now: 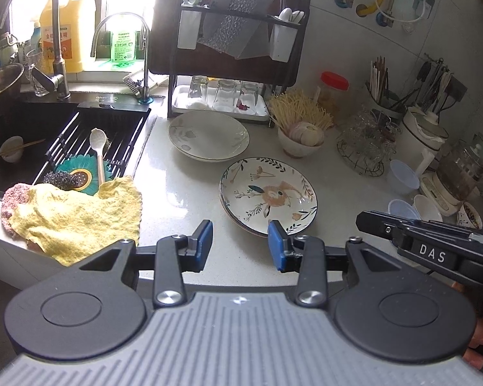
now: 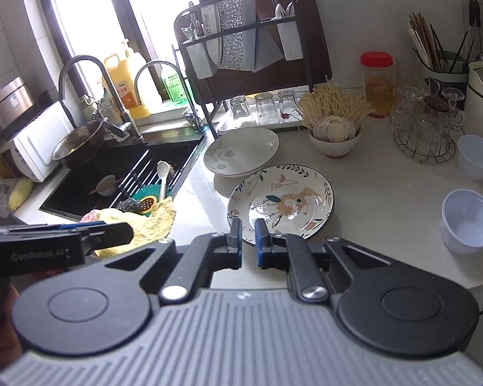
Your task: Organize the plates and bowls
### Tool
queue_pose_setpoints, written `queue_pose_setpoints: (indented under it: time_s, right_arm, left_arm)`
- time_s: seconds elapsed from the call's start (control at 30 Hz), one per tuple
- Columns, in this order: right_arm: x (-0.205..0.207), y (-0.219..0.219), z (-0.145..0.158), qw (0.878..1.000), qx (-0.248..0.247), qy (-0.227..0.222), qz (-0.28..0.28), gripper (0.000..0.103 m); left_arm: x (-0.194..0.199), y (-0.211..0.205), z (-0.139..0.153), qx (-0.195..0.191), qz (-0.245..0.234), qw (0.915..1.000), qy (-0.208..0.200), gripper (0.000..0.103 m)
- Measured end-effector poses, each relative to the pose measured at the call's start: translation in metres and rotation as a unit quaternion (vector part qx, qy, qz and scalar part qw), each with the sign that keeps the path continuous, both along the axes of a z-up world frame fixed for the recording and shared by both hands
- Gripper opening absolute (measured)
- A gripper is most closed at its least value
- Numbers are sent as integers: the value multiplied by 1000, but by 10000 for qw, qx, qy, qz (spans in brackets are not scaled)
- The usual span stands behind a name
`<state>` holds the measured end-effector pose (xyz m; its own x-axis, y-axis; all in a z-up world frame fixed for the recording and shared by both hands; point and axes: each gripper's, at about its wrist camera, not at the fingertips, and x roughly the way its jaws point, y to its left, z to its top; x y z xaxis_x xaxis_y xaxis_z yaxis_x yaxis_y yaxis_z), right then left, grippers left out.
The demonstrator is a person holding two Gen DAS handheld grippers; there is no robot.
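A floral plate (image 1: 269, 193) (image 2: 283, 199) lies on the white counter, apparently on top of a second plate. Behind it sits a plain white plate (image 1: 208, 135) (image 2: 241, 151). My left gripper (image 1: 240, 236) hovers open just short of the floral plate's near rim, with nothing between its blue pads. My right gripper (image 2: 248, 233) hangs shut and empty over that same near rim; in the left wrist view its tip (image 1: 364, 220) is to the right of the plate. Pale plastic bowls (image 2: 468, 222) (image 1: 402, 177) stand at the right. A small bowl with chopsticks (image 1: 11, 149) lies in the sink.
A yellow cloth (image 1: 77, 212) drapes over the sink's (image 1: 112, 119) near corner. A bowl of garlic and noodles (image 1: 298, 146), a wire rack of glasses (image 1: 364, 141) and a dark dish rack (image 1: 228, 48) stand behind the plates. A spoon and scrubbers lie on the sink grid.
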<state>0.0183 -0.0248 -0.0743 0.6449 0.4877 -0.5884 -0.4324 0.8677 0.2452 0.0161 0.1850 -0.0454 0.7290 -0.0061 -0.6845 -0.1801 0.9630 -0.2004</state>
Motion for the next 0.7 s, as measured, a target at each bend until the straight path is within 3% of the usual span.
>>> queue_pose_setpoints:
  time_s: [0.47,0.7]
  right_arm:
    - [39,23,-15,9998,66,133,-119,12]
    - [65,46,-19,9999,14,122,-59,12]
  left_arm:
    - [65,34,-17,-135,-159,9994,268,44]
    - [92,59,-24,10,-138,9994,312,44]
